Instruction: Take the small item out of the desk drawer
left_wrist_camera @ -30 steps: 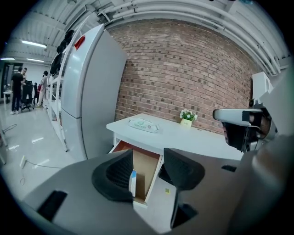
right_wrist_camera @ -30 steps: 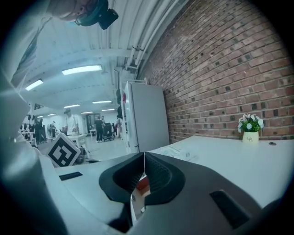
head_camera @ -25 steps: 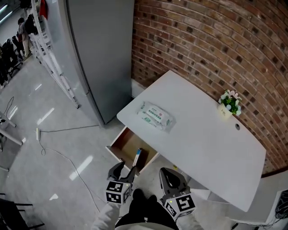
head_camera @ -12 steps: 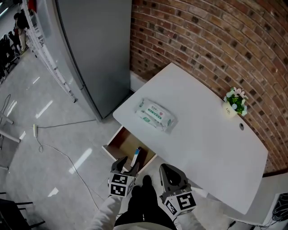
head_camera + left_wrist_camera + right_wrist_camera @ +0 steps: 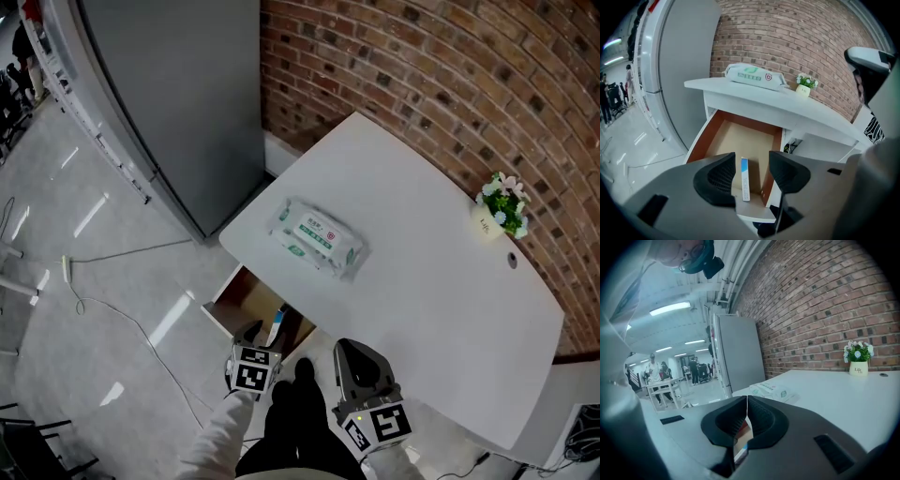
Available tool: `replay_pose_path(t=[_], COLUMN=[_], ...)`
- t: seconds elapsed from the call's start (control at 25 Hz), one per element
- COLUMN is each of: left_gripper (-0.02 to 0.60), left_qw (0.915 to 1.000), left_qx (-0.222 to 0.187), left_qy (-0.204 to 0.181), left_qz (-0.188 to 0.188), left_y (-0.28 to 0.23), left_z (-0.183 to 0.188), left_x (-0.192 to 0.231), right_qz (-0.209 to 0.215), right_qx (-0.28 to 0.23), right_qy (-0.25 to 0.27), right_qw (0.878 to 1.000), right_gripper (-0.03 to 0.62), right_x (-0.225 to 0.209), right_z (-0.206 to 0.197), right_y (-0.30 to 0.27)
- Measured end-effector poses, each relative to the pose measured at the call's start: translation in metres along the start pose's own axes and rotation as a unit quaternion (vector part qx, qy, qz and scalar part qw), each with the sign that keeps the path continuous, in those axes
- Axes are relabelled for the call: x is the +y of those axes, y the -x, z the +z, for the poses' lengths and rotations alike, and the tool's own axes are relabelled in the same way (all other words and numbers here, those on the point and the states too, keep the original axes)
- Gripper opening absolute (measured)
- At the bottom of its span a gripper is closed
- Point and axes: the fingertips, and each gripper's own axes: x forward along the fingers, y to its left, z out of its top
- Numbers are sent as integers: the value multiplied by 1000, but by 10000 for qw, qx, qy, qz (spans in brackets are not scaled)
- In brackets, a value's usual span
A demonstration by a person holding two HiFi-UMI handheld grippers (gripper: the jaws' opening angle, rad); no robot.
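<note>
Beneath white desk (image 5: 422, 309), wooden drawer (image 5: 740, 138) holds slim, perhaps cardboard box (image 5: 745, 180).

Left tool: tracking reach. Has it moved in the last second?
Yes: the left tool neared the drawer; its jaws have just been opening, box framed between them, untouched.

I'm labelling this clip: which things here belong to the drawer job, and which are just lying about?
Job: open desk drawer; slim blue-and-white box inside it; left gripper, jaws just opening, empty, aimed at the box.
Lying about: wet-wipes pack; flower pot.
</note>
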Motion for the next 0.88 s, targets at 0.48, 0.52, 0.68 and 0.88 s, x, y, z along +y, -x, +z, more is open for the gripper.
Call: replay_pose_path(t=[0.48,0.52,0.68,0.88], left_gripper=[235,236,239,242], left_qw=[9961,9955,9923,9866], left_qx=[883,947,1237,1625], left_qy=[28,54,81,-123], left_qz=[5,-7,-5,-23], left_y=[-68,-73,-90,-104], left_z=[-40,-43,-59,-73], left_x=[13,12,13,16], right_qz=[-11,-9,-16,3], right_qx=[229,263,337,393], right_qy=[-74,-74,-99,-131], right_qw=[9997,9996,9994,9991], right_gripper=[26,26,26,26], right_x=[-18,-19,-23,-29], right_z=[-19,-22,-29,-35], right_y=[-20,-21,-25,-32])
